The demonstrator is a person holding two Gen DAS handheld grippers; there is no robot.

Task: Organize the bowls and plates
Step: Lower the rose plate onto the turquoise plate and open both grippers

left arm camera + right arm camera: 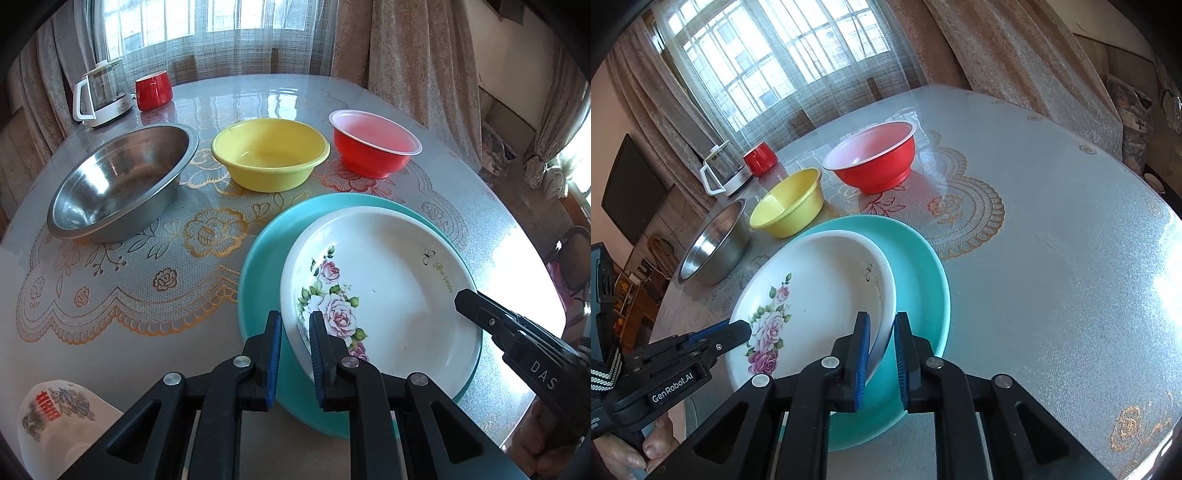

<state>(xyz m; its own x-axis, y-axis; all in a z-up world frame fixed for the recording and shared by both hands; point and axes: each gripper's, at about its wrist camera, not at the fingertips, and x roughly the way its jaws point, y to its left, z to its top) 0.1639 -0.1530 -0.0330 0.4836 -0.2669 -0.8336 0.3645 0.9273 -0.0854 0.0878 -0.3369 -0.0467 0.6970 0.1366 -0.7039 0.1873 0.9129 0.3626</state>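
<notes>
While both grippers pinch opposite rims of the white rose-printed plate, left gripper at its seven o'clock edge, right gripper at its four o'clock edge, it rests inside the wider teal plate. Bare glossy table lies open toward three o'clock. Steel bowl, yellow plastic bowl and red bowl line twelve o'clock.

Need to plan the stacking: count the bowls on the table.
3: steel bowl at left, yellow bowl in the middle, red bowl at right, in a row behind the plates.
</notes>
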